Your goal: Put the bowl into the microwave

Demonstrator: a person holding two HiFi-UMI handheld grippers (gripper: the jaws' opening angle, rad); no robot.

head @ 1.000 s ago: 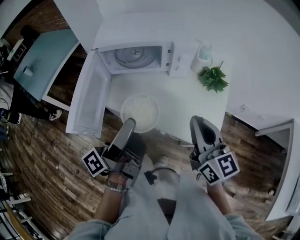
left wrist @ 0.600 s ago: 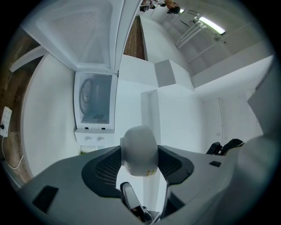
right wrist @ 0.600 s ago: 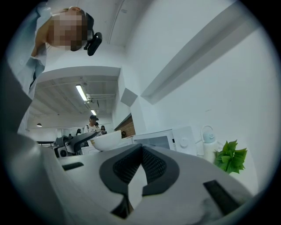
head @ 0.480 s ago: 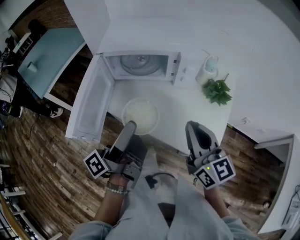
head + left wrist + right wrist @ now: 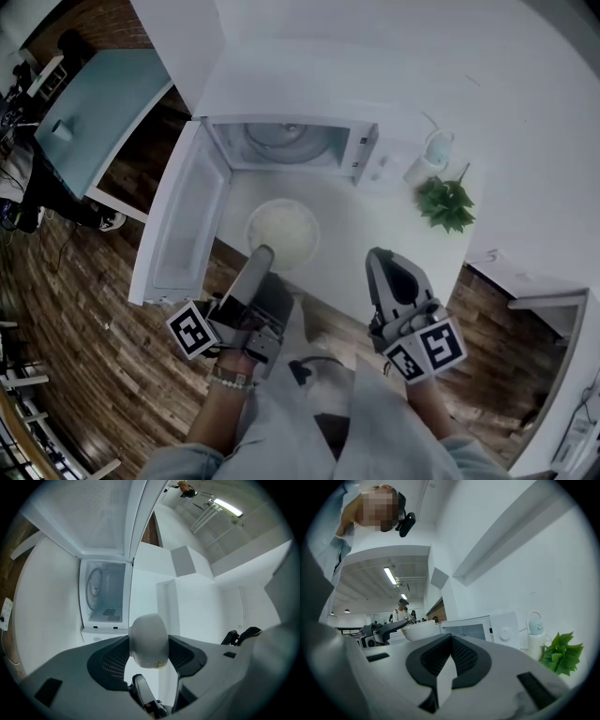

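Observation:
The white bowl (image 5: 281, 230) hangs over the white counter (image 5: 361, 234) in front of the open microwave (image 5: 291, 145). My left gripper (image 5: 262, 253) is shut on the bowl's near rim. In the left gripper view the bowl (image 5: 149, 639) sits between the jaws, with the empty cavity and its glass turntable (image 5: 105, 595) beyond it. My right gripper (image 5: 378, 255) is shut with nothing in it, to the right of the bowl over the counter's near edge. Its view shows the bowl (image 5: 419, 631) to the left and the microwave's control panel (image 5: 506, 631) ahead.
The microwave door (image 5: 178, 225) stands swung out to the left, past the counter's edge. A white bottle (image 5: 429, 157) and a green plant (image 5: 447, 203) stand right of the microwave. A wooden floor lies below, and a blue table (image 5: 94, 112) is at far left.
Both grippers have moved forward toward the microwave, and the bowl has gone along in the left one. The gap between bowl and microwave opening has shrunk. The right jaws stayed shut.

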